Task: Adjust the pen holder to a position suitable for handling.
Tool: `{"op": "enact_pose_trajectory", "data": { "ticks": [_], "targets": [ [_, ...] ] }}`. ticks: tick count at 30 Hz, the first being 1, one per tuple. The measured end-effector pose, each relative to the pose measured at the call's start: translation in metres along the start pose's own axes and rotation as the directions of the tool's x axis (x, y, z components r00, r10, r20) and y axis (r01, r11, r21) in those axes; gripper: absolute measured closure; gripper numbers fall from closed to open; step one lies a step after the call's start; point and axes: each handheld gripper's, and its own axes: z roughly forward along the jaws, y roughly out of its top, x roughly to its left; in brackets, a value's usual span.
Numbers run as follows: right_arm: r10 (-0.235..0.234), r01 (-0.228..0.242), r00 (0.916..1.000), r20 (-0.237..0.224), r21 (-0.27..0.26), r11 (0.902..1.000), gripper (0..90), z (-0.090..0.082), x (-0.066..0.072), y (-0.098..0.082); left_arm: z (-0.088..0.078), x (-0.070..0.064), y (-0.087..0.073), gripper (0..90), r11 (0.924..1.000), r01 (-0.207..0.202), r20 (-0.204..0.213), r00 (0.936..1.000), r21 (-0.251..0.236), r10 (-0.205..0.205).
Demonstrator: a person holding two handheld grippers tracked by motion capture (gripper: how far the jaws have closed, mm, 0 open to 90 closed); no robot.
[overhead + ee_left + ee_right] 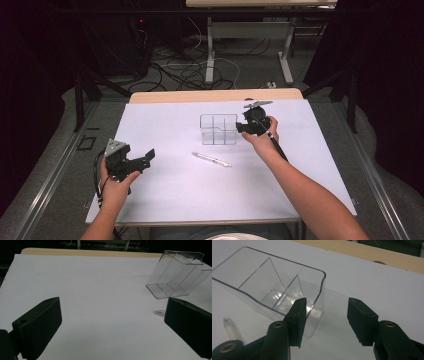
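White table sheet (165, 195) bore a clear organizer (218, 129); right gripper (325, 315), fingers apart, stood just beside its end wall; left gripper (112, 322) gaped, well apart, near pen (212, 159)

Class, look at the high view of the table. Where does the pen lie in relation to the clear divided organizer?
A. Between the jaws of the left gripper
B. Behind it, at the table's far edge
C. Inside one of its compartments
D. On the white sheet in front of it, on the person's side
D: the pen lies flat on the white sheet, apart from the clear organizer and nearer the person.
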Motion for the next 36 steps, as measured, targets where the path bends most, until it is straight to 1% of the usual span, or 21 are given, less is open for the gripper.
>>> {"op": "enact_pose_trajectory", "data": {
  "ticks": [5, 9, 10, 12, 14, 15, 16, 17, 18, 19, 22, 23, 25, 28, 30, 31, 32, 33, 34, 35, 36],
  "targets": [
    [-0.027, 0.028, 0.9983, -0.051, 0.012, 0.9995, 41.3, -0.008, 0.003, 0.001, 0.001, 0.000, 0.000, 1.3, 1.0000, 0.006, -0.003, 1.0000, -0.002, -0.006],
    [-0.046, 0.050, 0.9953, -0.085, 0.045, 0.9978, 32.4, -0.013, 0.006, 0.001, 0.001, 0.000, -0.001, 1.3, 1.0000, 0.006, -0.003, 1.0000, 0.000, -0.006],
    [-0.051, 0.057, 0.9941, -0.095, 0.058, 0.9967, 29.3, -0.014, 0.006, 0.000, 0.001, 0.000, -0.001, 1.3, 1.0000, 0.002, -0.002, 1.0000, 0.003, -0.002],
    [-0.060, 0.070, 0.9913, -0.117, 0.083, 0.9940, 26.5, -0.015, 0.008, -0.001, 0.001, 0.000, -0.001, 1.3, 1.0000, 0.001, -0.003, 1.0000, 0.002, -0.001],
    [-0.061, 0.073, 0.9902, -0.126, 0.089, 0.9934, 24.7, -0.016, 0.009, -0.001, 0.001, 0.000, -0.001, 1.3, 1.0000, 0.000, -0.003, 1.0000, 0.001, 0.000],
    [-0.061, 0.077, 0.9875, -0.146, 0.103, 0.9918, 23.1, -0.017, 0.011, -0.002, 0.001, 0.000, -0.001, 1.3, 1.0000, 0.000, -0.003, 1.0000, 0.003, 0.000],
    [-0.066, 0.082, 0.9856, -0.156, 0.101, 0.9915, 21.6, -0.018, 0.012, -0.003, 0.001, 0.000, -0.001, 1.3, 1.0000, 0.001, -0.002, 1.0000, 0.006, -0.001],
    [-0.066, 0.086, 0.9846, -0.162, 0.117, 0.9894, 20.0, -0.019, 0.013, -0.003, 0.001, 0.000, -0.001, 1.3, 1.0000, 0.001, -0.002, 1.0000, 0.006, -0.001],
    [-0.066, 0.086, 0.9846, -0.162, 0.117, 0.9894, 20.0, -0.019, 0.013, -0.003, 0.001, 0.000, -0.001, 1.3, 1.0000, -0.001, -0.003, 1.0000, 0.003, 0.001],
    [-0.064, 0.088, 0.9819, -0.178, 0.128, 0.9879, 16.0, -0.019, 0.016, -0.004, 0.001, 0.000, -0.001, 1.3, 1.0000, -0.001, -0.004, 1.0000, 0.002, 0.001],
    [-0.053, 0.083, 0.9769, -0.207, 0.139, 0.9868, 15.0, -0.020, 0.020, -0.005, 0.001, 0.000, -0.001, 1.3, 1.0000, 0.001, -0.003, 1.0000, 0.004, -0.001],
    [-0.057, 0.087, 0.9752, -0.214, 0.134, 0.9872, 14.8, -0.020, 0.022, -0.005, 0.001, 0.000, -0.001, 1.3, 1.0000, 0.000, -0.003, 1.0000, 0.005, 0.000],
    [-0.052, 0.087, 0.9729, -0.225, 0.147, 0.9853, 14.6, -0.021, 0.025, -0.005, 0.001, 0.000, -0.001, 1.3, 1.0000, 0.000, -0.003, 1.0000, 0.007, 0.000],
    [-0.057, 0.099, 0.9650, -0.256, 0.153, 0.9834, 14.7, -0.022, 0.030, -0.004, 0.001, 0.000, -0.001, 1.3, 1.0000, -0.001, -0.002, 1.0000, 0.007, 0.001],
    [-0.072, 0.115, 0.9615, -0.265, 0.152, 0.9816, 15.4, -0.022, 0.034, -0.004, 0.002, 0.000, -0.001, 1.3, 1.0000, 0.000, -0.002, 1.0000, 0.007, 0.000],
    [-0.080, 0.126, 0.9576, -0.276, 0.151, 0.9804, 15.6, -0.022, 0.036, -0.004, 0.001, 0.000, -0.001, 1.3, 1.0000, -0.001, -0.003, 1.0000, 0.008, 0.001],
    [-0.091, 0.137, 0.9563, -0.278, 0.150, 0.9791, 15.7, -0.022, 0.038, -0.003, 0.001, 0.000, -0.001, 1.3, 1.0000, -0.001, -0.003, 1.0000, 0.008, 0.001],
    [-0.091, 0.137, 0.9563, -0.278, 0.150, 0.9791, 15.7, -0.022, 0.038, -0.003, 0.001, 0.000, -0.001, 1.3, 1.0000, -0.001, -0.003, 1.0000, 0.008, 0.001],
    [-0.110, 0.157, 0.9508, -0.289, 0.143, 0.9772, 15.8, -0.021, 0.042, -0.003, 0.002, 0.000, -0.001, 1.3, 1.0000, -0.002, -0.003, 1.0000, 0.006, 0.002],
    [-0.116, 0.164, 0.9487, -0.294, 0.145, 0.9758, 15.8, -0.020, 0.045, -0.003, 0.002, -0.001, -0.001, 1.3, 1.0000, -0.002, -0.002, 1.0000, 0.007, 0.002],
    [-0.116, 0.164, 0.9487, -0.294, 0.145, 0.9758, 15.8, -0.020, 0.045, -0.003, 0.001, -0.001, -0.001, 1.3, 1.0000, -0.003, -0.001, 1.0000, 0.007, 0.003]
  ]
}}
